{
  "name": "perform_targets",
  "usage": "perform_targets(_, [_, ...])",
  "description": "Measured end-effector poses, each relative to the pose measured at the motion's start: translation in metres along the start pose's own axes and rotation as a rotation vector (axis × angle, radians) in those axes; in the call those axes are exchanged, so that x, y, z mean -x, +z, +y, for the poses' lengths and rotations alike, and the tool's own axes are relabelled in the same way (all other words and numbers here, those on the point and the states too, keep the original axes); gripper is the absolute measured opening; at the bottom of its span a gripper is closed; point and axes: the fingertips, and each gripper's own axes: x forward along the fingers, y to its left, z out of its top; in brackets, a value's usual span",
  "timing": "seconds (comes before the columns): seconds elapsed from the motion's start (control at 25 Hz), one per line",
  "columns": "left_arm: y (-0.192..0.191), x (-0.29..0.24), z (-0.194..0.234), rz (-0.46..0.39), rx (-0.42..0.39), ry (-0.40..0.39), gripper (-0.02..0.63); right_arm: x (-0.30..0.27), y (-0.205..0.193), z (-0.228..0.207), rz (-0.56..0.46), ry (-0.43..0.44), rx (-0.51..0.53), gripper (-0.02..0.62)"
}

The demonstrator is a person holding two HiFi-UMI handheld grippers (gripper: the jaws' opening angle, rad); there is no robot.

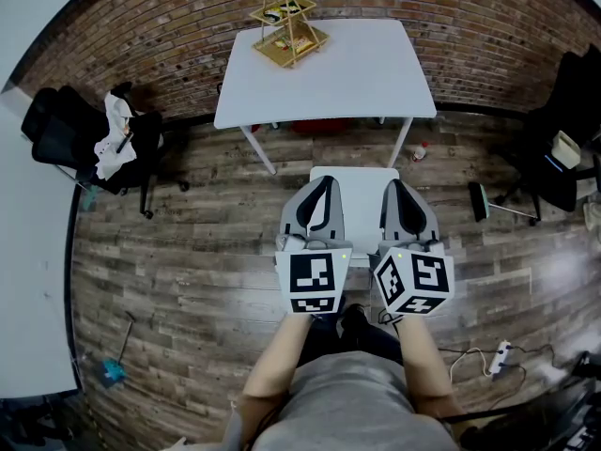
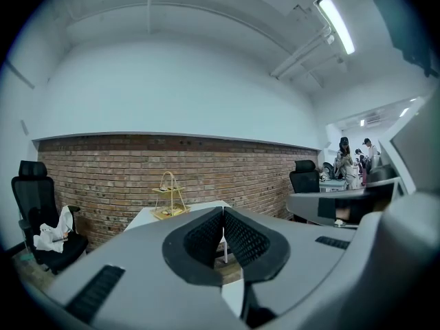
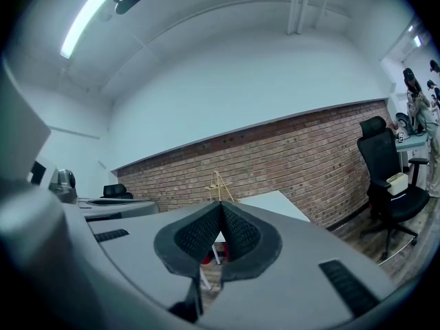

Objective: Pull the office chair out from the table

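Left gripper (image 1: 325,183): jaws together, nothing between them. Right gripper (image 1: 392,186): likewise closed and empty. I hold both facing the white table (image 1: 376,73).

White square seat (image 1: 355,178) blocks us at the white table's (image 1: 329,73) near edge; floor (image 1: 207,242) lies open either side, to left office chair (image 1: 80,139) and right office chair (image 1: 554,158).

Your left gripper (image 1: 325,184) and right gripper (image 1: 393,186) covered most of the white slab (image 1: 357,178) by the front edge of the table (image 1: 366,78), so what it was couldn't be told. The things on the rack (image 1: 289,28) at the table's back edge were too small to name. The right-hand chair (image 1: 575,92) was cut off by the head view's edge.
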Motion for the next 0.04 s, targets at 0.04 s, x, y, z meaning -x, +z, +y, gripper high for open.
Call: perform_targets(0.04, [0.0001,-0.0001,0.0001,0.001,0.000,0.002,0.015,-0.0001,0.0001,0.0000,0.001,0.000,0.001,0.014])
